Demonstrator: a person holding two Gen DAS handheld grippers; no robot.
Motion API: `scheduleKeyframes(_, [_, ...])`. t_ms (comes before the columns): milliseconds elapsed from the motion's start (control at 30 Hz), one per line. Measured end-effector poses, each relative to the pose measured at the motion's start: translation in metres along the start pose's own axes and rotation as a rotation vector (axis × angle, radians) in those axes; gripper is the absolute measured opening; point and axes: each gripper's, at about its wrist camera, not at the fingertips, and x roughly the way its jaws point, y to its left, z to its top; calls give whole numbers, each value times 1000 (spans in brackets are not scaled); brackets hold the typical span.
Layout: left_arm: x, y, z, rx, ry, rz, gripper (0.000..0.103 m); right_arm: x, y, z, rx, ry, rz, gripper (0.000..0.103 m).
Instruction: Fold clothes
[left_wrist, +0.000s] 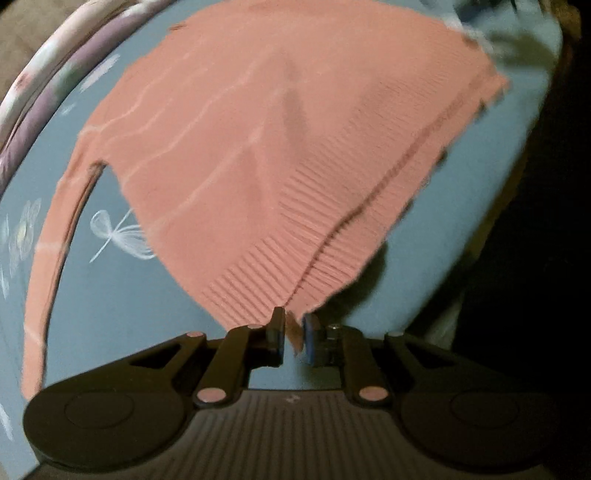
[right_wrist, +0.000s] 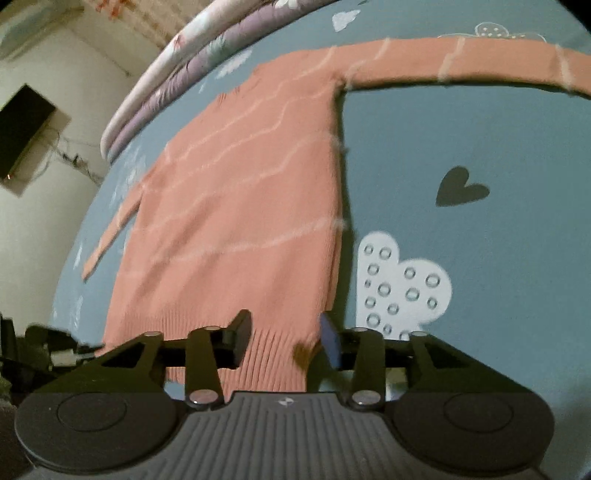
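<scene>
A pink knit sweater with thin pale stripes lies spread on a blue bedsheet. My left gripper is shut on a corner of its ribbed hem, which is lifted and pulled taut toward the camera. One sleeve trails down the left. In the right wrist view the sweater lies flat with a sleeve stretched to the right. My right gripper is open, its jaws standing over the ribbed hem at the near corner.
The blue bedsheet has white heart and butterfly prints. A folded floral quilt lies along the far edge of the bed. A dark screen hangs on the wall at left. The bed edge drops into dark at right.
</scene>
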Motion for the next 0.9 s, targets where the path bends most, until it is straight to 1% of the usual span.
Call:
scheduleKeyframes(100, [-18,24,5,-133,-85,-2,16,16,-17,-4,49,25,21,62])
scheduleKeyframes(133, [-21,32,10,-180,-117,-3,16,24,-22,-6,73,39,34,62])
scheduleKeyframes(167, [-21,39,14,-221,-143,-16,15,28,-25,-9,88,33,64,63])
scheduleKeyframes(267, [-14,63,26,-348,-205,-64,18,38,-32,-12,150,-6,167,64])
scheduleKeyframes(333, [1,76,31,-405,-224,-101,18,48,-44,-9,194,-52,243,64])
scheduleKeyframes(367, [11,81,36,-430,-223,-110,18,54,-50,-7,233,-78,277,62])
scheduleKeyframes(400, [18,83,40,-446,-224,-135,18,59,-55,-5,270,-99,299,55])
scheduleKeyframes(467, [32,86,48,-478,-225,-184,18,60,-54,-4,271,-88,276,50])
scheduleKeyframes(533, [43,83,54,-480,-217,-231,18,55,-51,-9,266,-52,265,51])
scheduleKeyframes(600, [53,78,58,-472,-204,-256,18,48,-51,-23,287,-23,287,51])
scheduleKeyframes(633, [57,76,59,-466,-198,-263,18,45,-53,-33,317,-8,304,51])
scheduleKeyframes(700, [65,73,58,-476,-183,-285,18,41,-58,-49,360,-13,338,50])
scheduleKeyframes(733, [69,73,57,-486,-175,-294,18,42,-57,-53,367,-29,345,50])
scheduleKeyframes(767, [74,73,56,-495,-164,-296,18,42,-56,-55,369,-40,344,47])
scheduleKeyframes(800, [78,75,55,-502,-162,-299,18,44,-53,-54,367,-47,328,34])
scheduleKeyframes(867, [77,77,54,-507,-166,-305,19,47,-40,-50,310,-34,240,10])
scheduleKeyframes(900, [76,78,54,-503,-163,-305,20,47,-33,-48,273,-24,202,10])
